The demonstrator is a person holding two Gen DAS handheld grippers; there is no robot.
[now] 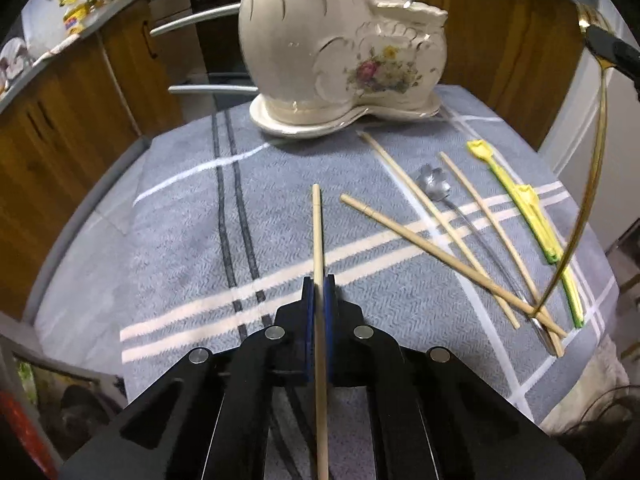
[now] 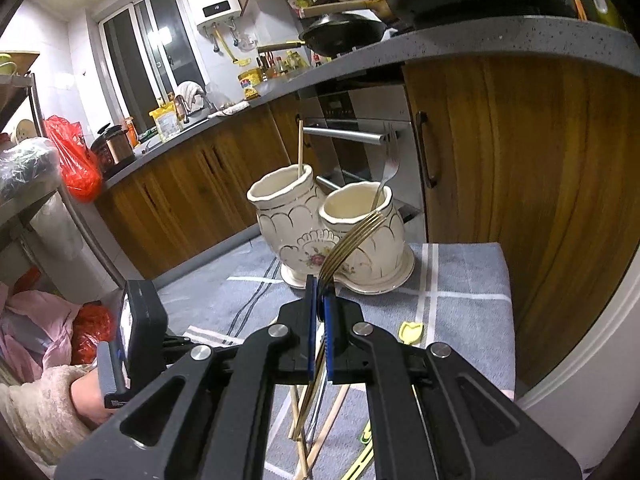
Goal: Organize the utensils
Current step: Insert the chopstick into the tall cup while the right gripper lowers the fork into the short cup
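Twin-pot holder (image 1: 340, 56) at the tabletop's (image 1: 180, 240) far edge, holding a silver fork (image 2: 390, 164). Left gripper (image 1: 319, 284) pinching a chopstick (image 1: 318, 232). Right gripper (image 2: 319, 288) clamping a gold fork (image 2: 352, 240). Loose chopsticks (image 1: 440, 248) near the right edge.

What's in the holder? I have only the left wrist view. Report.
Observer: One chopstick stands in the holder's taller pot; your view cuts that off.
Operator: Tell me which pot has the steel fork.
Observer: The steel fork leans in the shorter pot.
Operator: Say what the right gripper holds.
Observer: The right gripper is shut on a gold fork, tines toward the shorter pot.
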